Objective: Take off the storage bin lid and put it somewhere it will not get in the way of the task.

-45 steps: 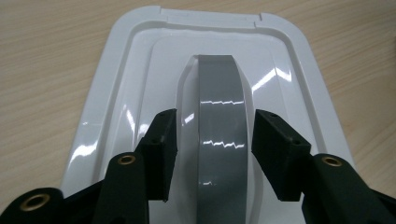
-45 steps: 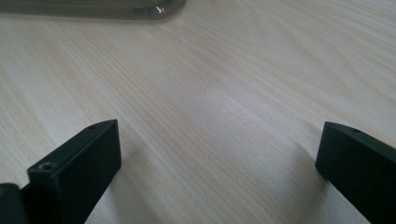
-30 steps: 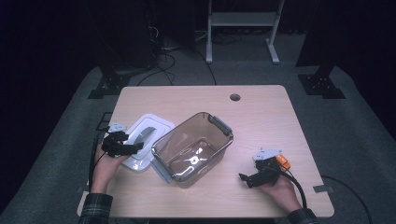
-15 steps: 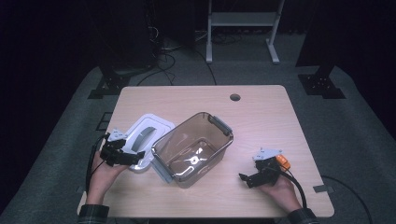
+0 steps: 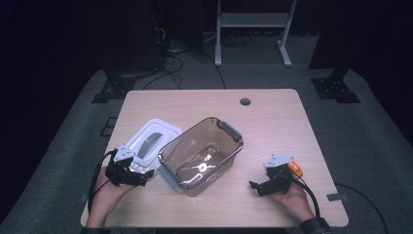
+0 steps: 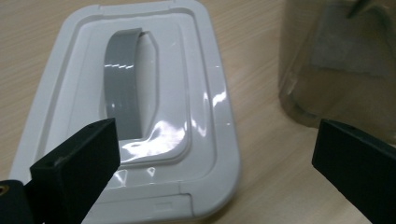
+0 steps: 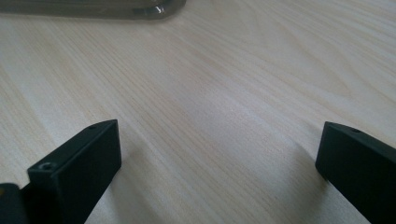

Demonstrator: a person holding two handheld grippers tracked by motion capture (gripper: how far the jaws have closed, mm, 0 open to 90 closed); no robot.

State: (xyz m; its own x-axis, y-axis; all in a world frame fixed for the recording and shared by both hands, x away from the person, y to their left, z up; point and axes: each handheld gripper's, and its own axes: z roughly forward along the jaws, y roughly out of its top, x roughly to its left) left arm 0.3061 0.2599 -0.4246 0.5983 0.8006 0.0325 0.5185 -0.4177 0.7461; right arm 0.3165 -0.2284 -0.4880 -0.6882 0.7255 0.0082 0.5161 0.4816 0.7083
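The left tool (image 5: 142, 174) has been drawn back toward the counter's near edge over the last second: it lay over the near end of the white lid (image 5: 150, 141) then, and it is now seen just off that end, near the counter's near left corner. Its jaws are spread wide in the left gripper view, with nothing between them; the lid's near rim (image 6: 140, 205) lies just ahead of them and the grey handle (image 6: 122, 88) farther in. The lid itself has not been shifted; it lies flat at the left side of the counter (image 5: 272, 112), touching or just beside the brown transparent container (image 5: 200, 155), which stands open at the middle. The right tool (image 5: 260, 186) has been kept where it was, near the near right corner, jaws likewise spread over bare wood. The retreat is judged to be a lining-up for a grasp on the lid's near edge, so that the container can be covered; no grip has yet been taken.
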